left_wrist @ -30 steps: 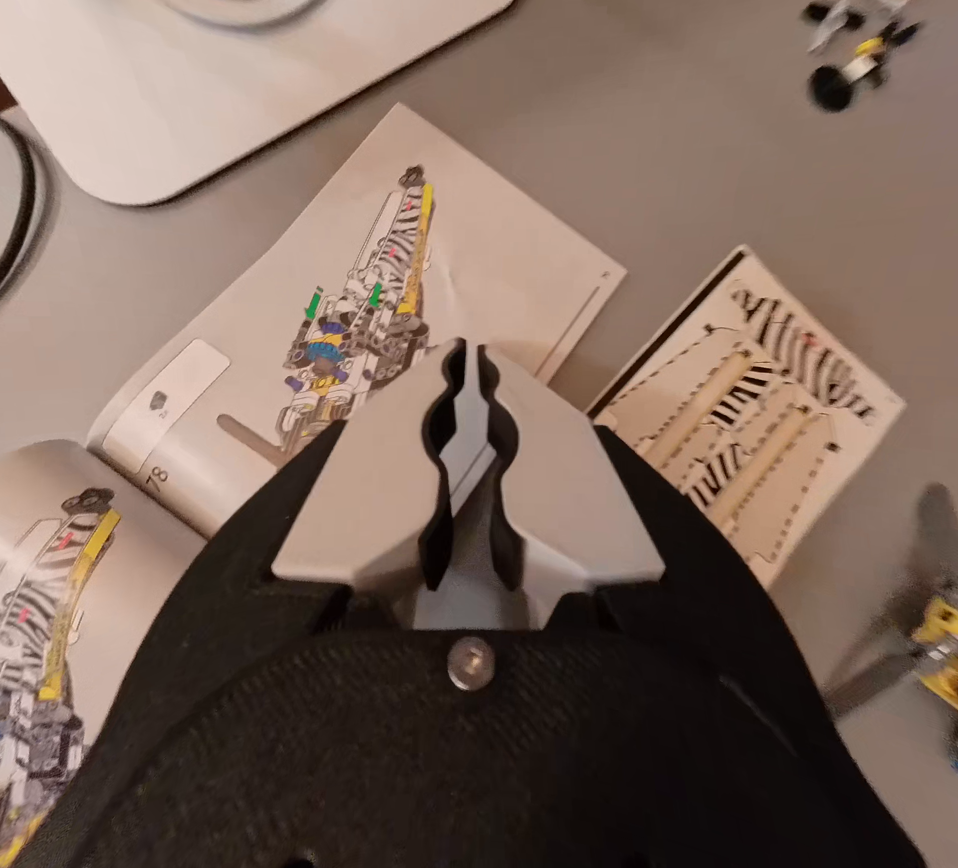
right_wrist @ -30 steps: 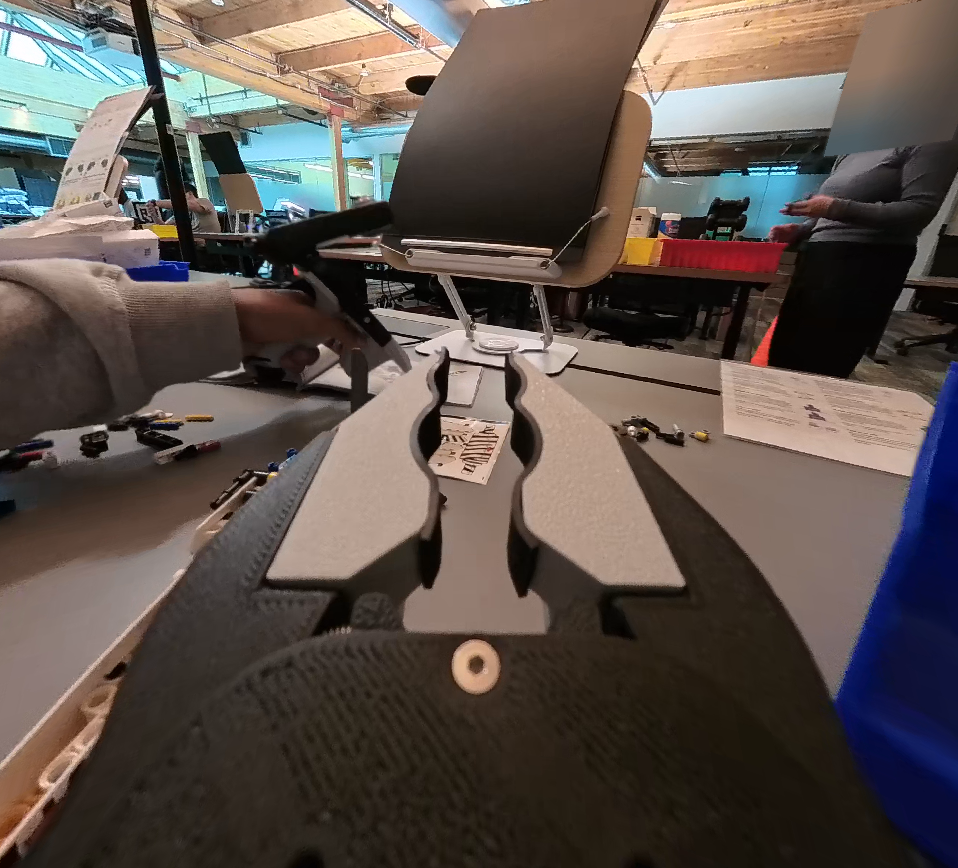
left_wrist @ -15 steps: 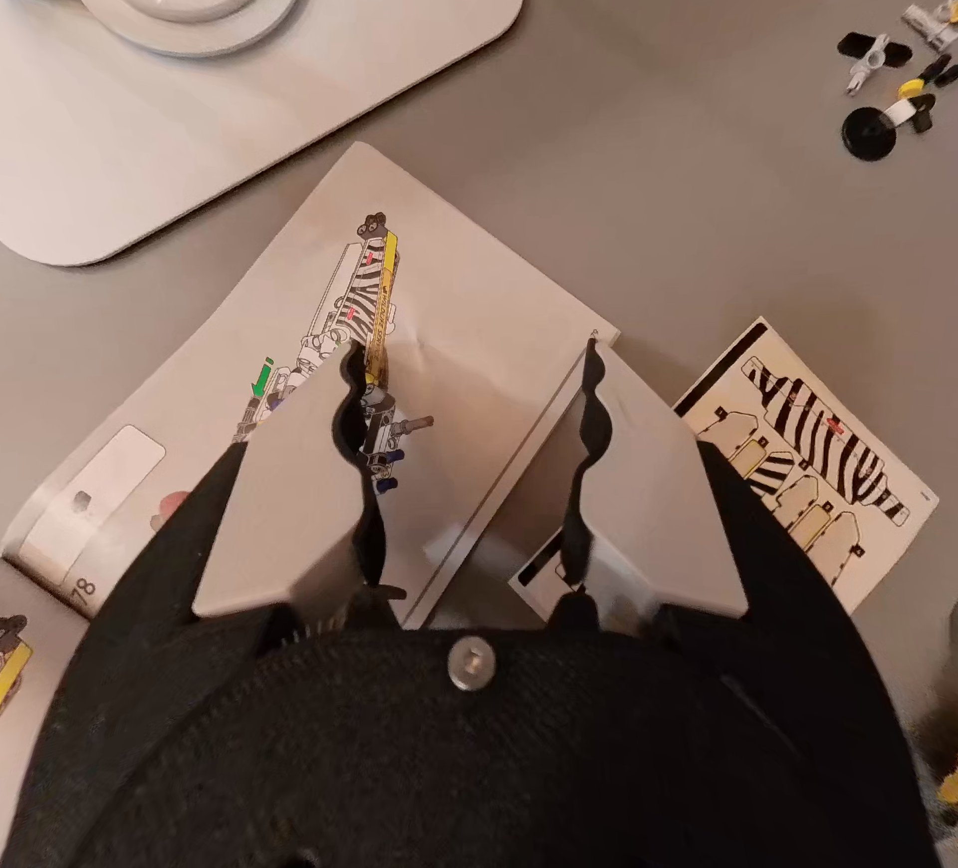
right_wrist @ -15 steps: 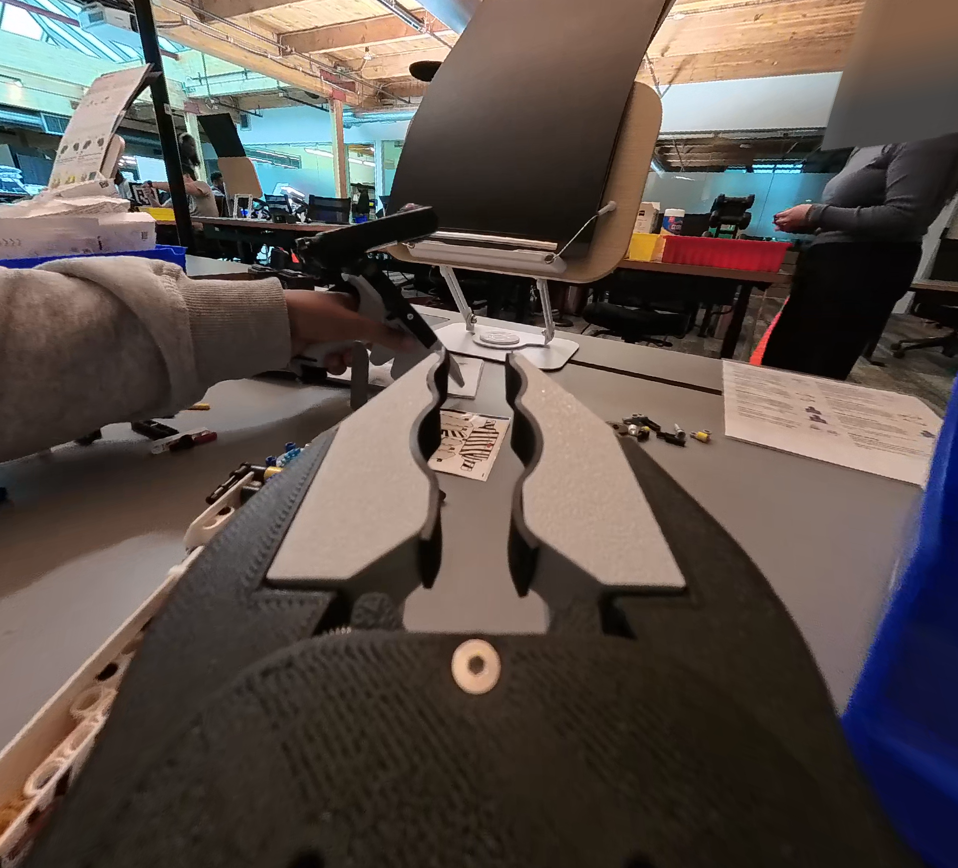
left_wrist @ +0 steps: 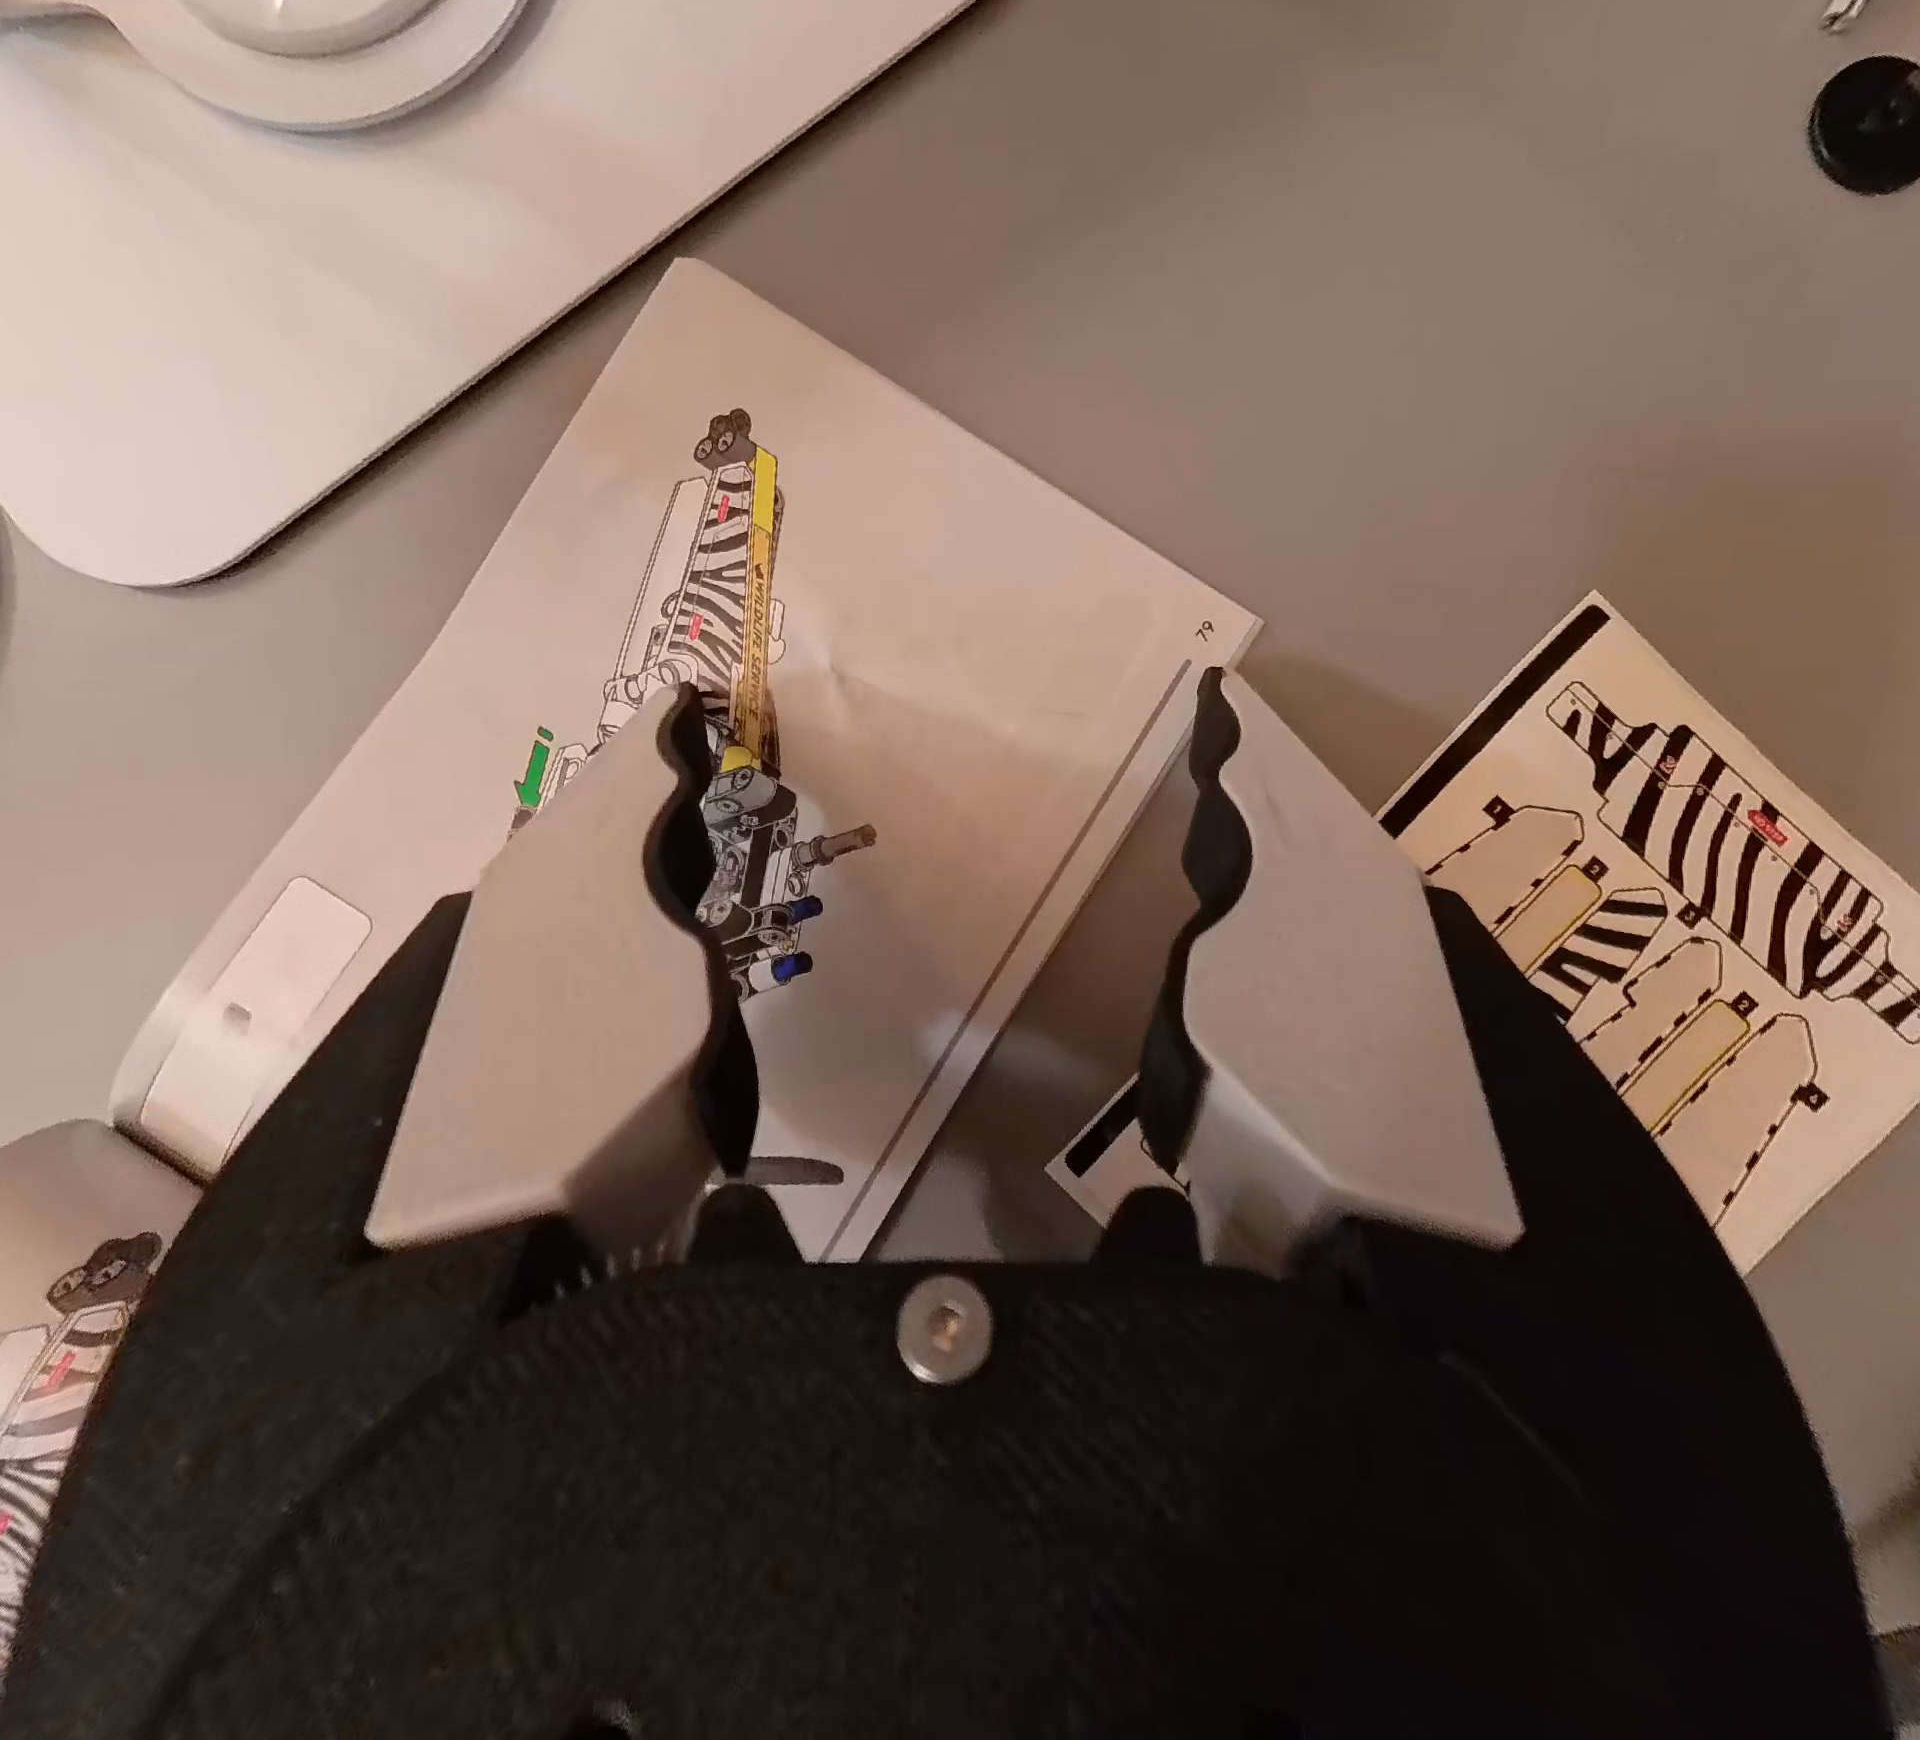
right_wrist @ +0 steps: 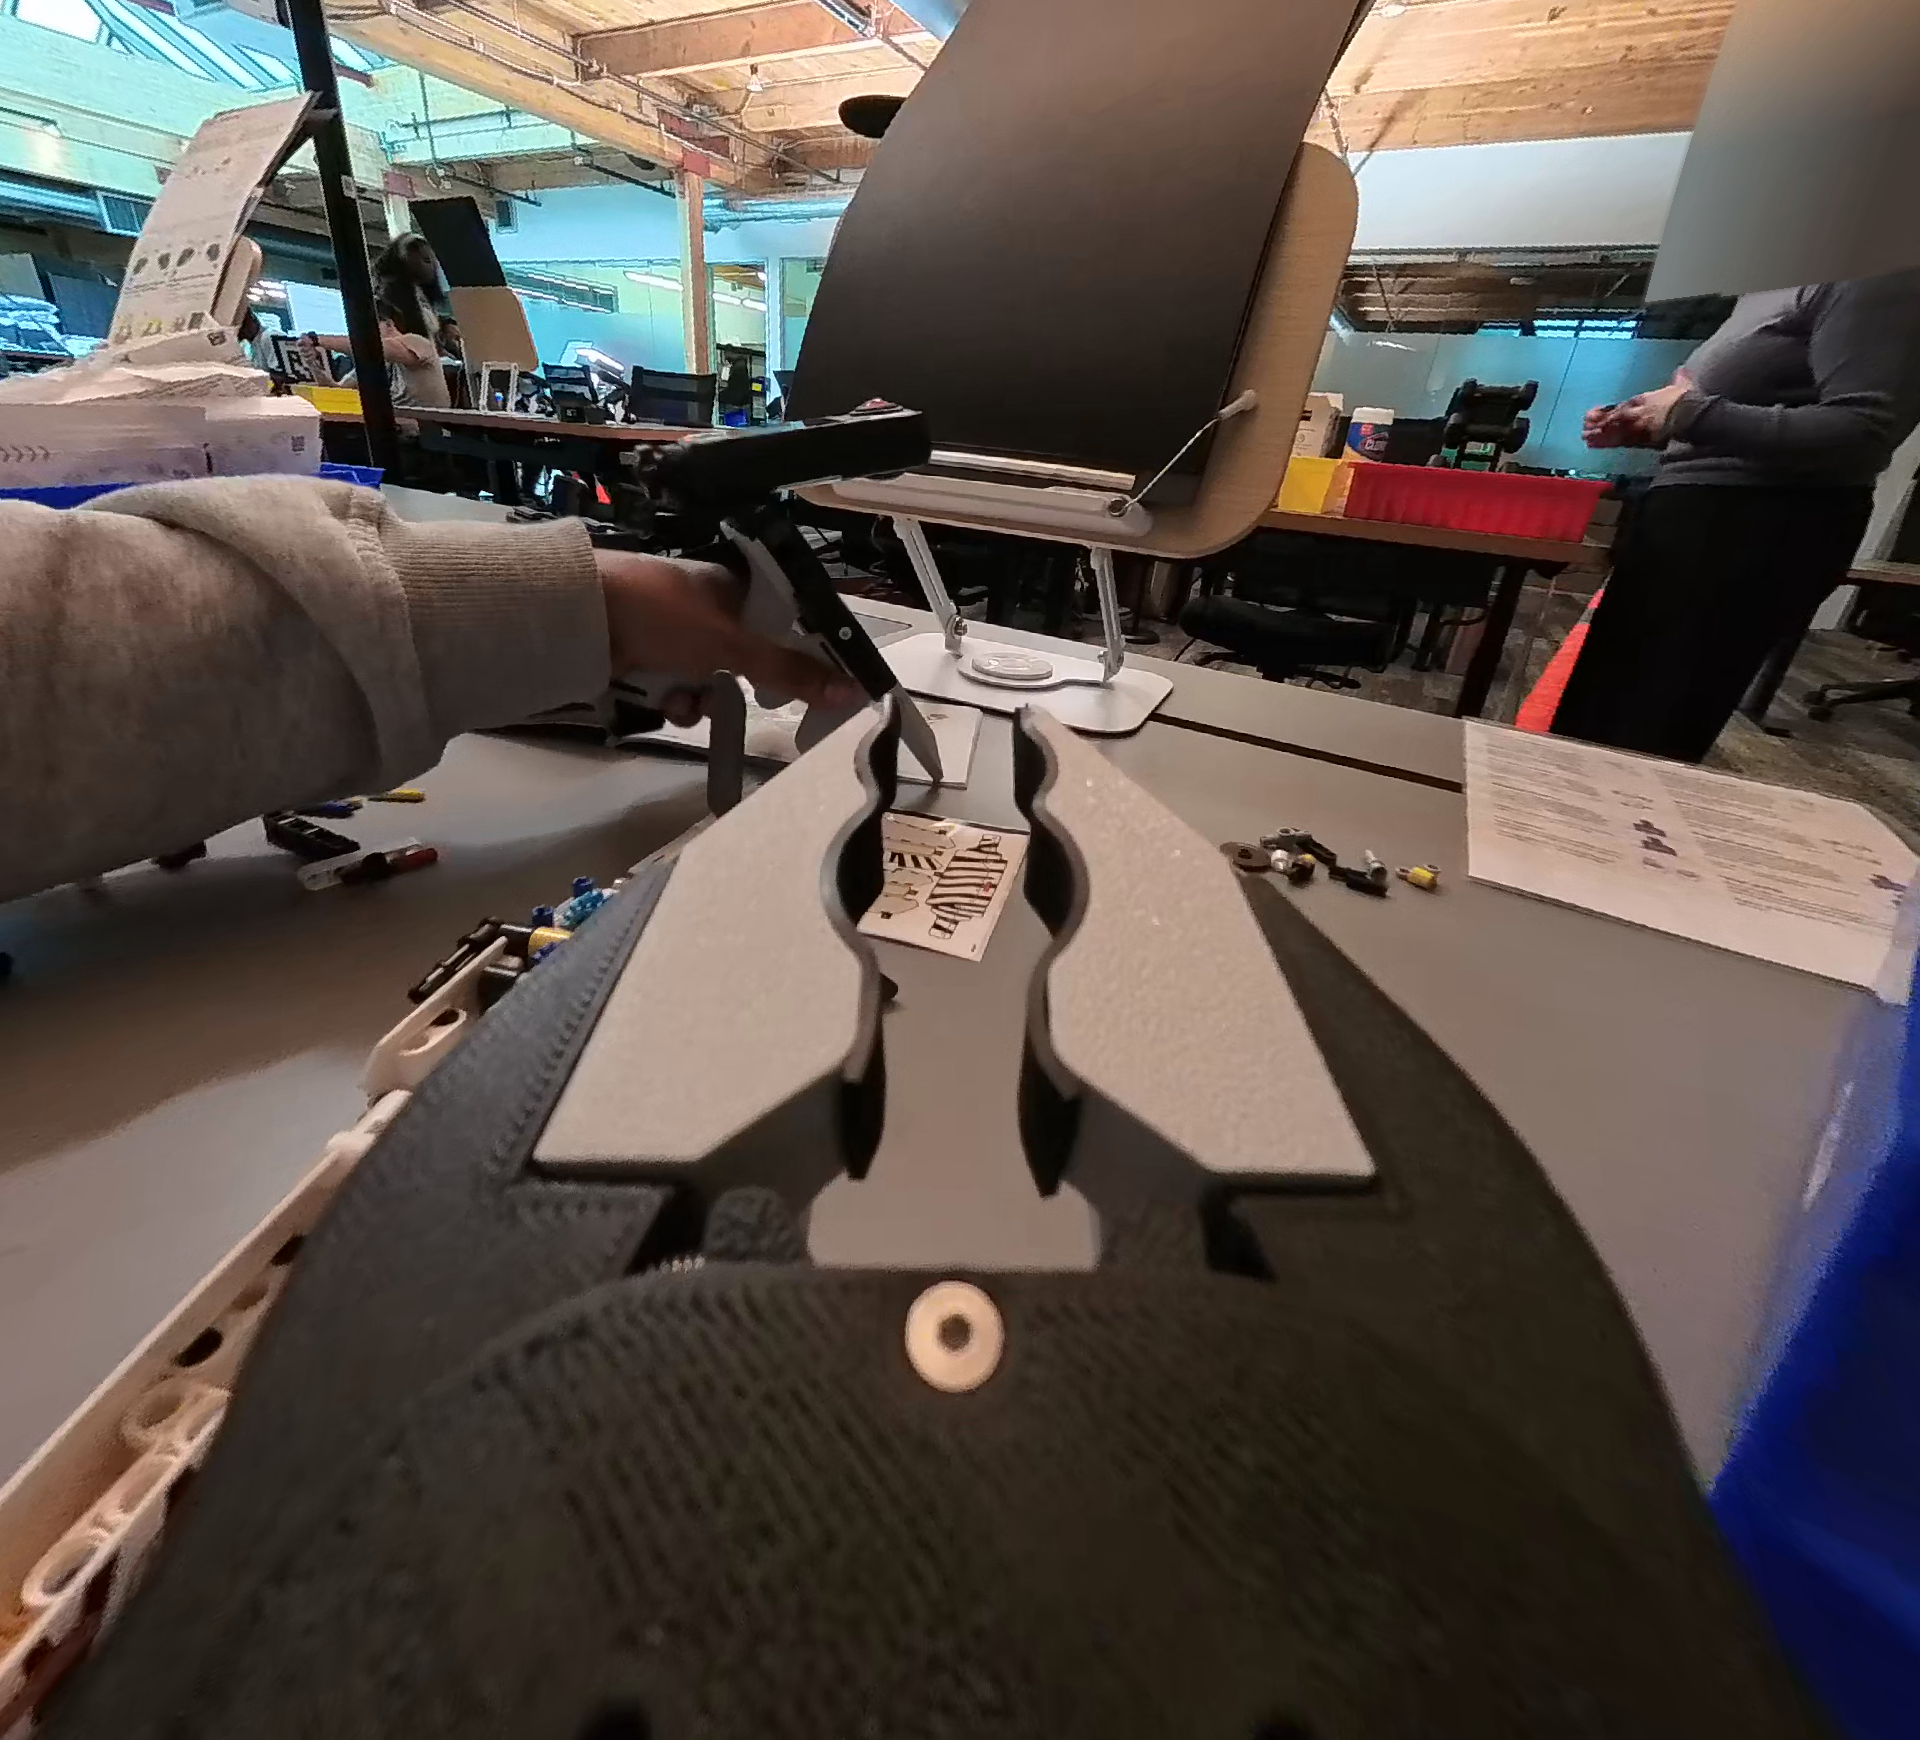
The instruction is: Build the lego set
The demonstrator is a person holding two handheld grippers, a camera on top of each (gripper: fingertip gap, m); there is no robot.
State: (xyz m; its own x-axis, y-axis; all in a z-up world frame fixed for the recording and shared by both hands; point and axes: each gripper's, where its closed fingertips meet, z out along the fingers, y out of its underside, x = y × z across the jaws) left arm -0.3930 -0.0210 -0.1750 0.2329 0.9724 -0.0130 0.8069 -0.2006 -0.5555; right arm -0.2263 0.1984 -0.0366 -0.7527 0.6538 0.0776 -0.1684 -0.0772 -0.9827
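Observation:
My left gripper is open and empty. It hovers low over the right-hand page of the open instruction booklet, with its jaws on either side of the page's right edge. A zebra-striped sticker sheet lies just right of it. My right gripper is held low above the table with its jaws a little apart and nothing between them. It points at the sticker sheet. In the right wrist view, one finger of the left gripper touches down on the booklet. A white beam assembly lies at the lower left.
A white book stand base sits beyond the booklet, and its dark panel rises behind. Small loose pieces and a printed sheet lie to the right. A blue bin is close on the right. A person stands beyond the table. The left gripper's tips are roughly 30 cm from the right gripper's.
My left gripper has opened from shut and moved right along the booklet to the page's right edge. The right gripper has hardly moved.

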